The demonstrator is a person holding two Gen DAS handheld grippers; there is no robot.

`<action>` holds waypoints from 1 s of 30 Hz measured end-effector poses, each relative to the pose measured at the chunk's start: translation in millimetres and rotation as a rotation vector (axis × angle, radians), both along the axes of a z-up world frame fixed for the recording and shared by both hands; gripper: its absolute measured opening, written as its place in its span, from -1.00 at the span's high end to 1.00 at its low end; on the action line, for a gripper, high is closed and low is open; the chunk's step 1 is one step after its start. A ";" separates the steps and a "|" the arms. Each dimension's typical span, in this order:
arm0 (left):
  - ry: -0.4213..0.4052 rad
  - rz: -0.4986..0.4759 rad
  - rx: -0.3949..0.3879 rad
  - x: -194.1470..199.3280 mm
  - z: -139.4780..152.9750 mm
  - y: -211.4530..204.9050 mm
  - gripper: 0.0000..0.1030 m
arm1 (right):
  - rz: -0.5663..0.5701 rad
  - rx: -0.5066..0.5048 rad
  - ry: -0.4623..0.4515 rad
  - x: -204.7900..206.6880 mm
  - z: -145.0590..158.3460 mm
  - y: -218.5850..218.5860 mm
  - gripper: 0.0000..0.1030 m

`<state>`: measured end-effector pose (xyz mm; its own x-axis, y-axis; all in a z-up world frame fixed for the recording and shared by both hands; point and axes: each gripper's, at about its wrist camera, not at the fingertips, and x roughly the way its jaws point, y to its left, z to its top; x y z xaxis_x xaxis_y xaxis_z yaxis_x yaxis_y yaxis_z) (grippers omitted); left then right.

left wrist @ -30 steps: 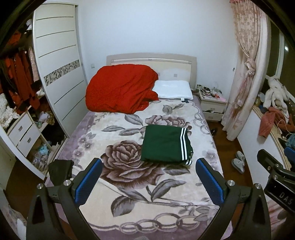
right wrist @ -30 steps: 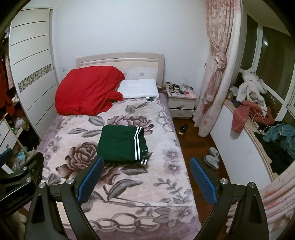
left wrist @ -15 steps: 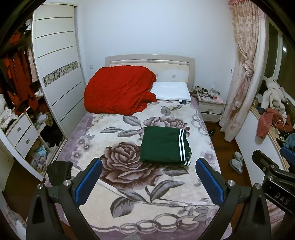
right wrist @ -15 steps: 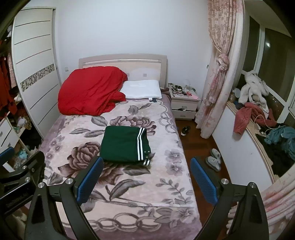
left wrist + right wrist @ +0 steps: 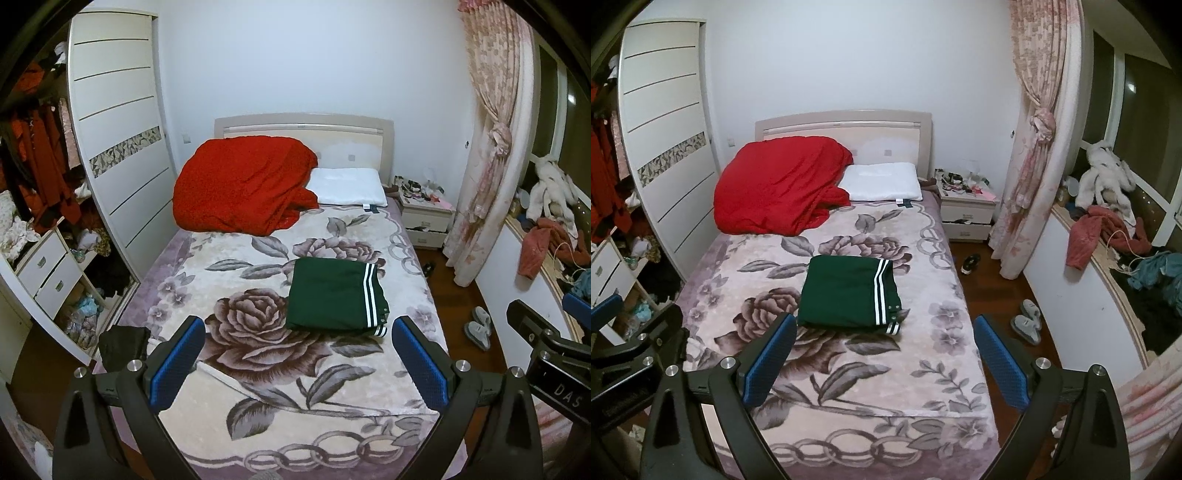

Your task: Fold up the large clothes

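**A:** While the left wrist view looks down the bed, the left hand-held gripper (image 5: pixel 297 360) has its blue-padded fingers spread wide, holding nothing. The folded dark green garment with white stripes (image 5: pixel 334 295) lies flat on the floral plush blanket (image 5: pixel 258 332), well beyond the fingertips.

**B:** Same deal from the right wrist: right hand-held gripper (image 5: pixel 884 356) spread apart and empty, green garment (image 5: pixel 847 291) mid-bed, crumpled red quilt (image 5: pixel 779 184) and white pillow (image 5: pixel 882 181) up by the headboard.
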<state>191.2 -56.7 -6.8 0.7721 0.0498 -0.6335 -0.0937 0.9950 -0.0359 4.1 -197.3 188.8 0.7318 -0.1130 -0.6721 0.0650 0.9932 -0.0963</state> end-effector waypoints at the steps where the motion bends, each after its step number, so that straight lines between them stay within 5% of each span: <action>1: -0.001 0.000 0.001 0.2 0.1 0.8 -1.00 | 0.001 -0.001 -0.001 2.2 -0.3 0.9 -0.91; 30: -0.013 0.012 0.009 3.2 6.8 10.3 -1.00 | 0.001 -0.008 -0.014 2.8 1.8 1.1 -0.94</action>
<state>194.5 -46.4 -0.1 0.7795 0.0647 -0.6231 -0.1049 0.9941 -0.0280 7.0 -196.1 190.6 0.7415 -0.1172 -0.6606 0.0651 0.9925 -0.1031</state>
